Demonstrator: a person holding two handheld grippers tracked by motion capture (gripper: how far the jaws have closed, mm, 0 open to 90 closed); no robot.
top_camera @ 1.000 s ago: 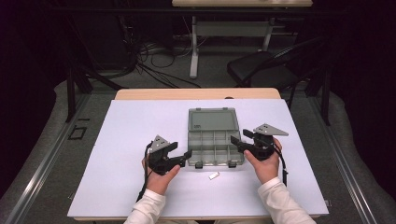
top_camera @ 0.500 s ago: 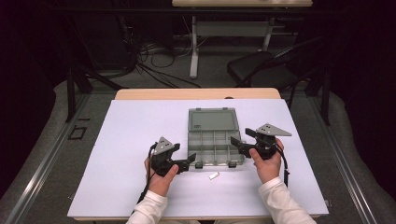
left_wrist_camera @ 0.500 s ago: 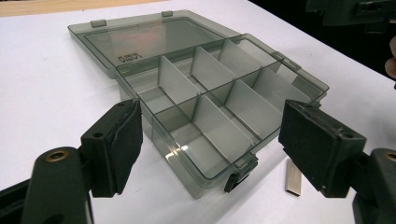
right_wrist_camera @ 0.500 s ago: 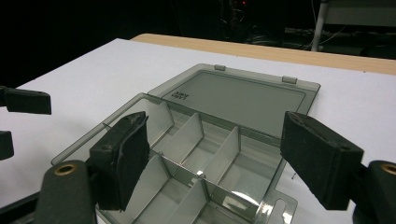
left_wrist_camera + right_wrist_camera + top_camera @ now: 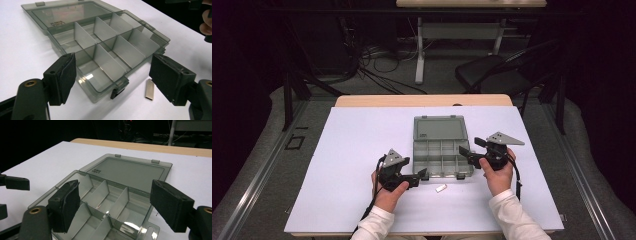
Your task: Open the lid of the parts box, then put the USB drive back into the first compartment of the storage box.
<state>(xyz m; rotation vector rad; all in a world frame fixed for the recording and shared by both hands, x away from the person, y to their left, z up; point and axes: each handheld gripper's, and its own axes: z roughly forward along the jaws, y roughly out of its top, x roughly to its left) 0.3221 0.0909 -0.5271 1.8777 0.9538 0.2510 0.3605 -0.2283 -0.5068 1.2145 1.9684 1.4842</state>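
L tool (image 5: 421, 175) + R tool (image 5: 466, 152): jaws just opened wide (nothing gripped), both hands low, facing inward.

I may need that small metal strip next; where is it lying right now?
In the high view the metal strip lies flat on the white table, just off the near edge of the open organizer box, right of the left claw.
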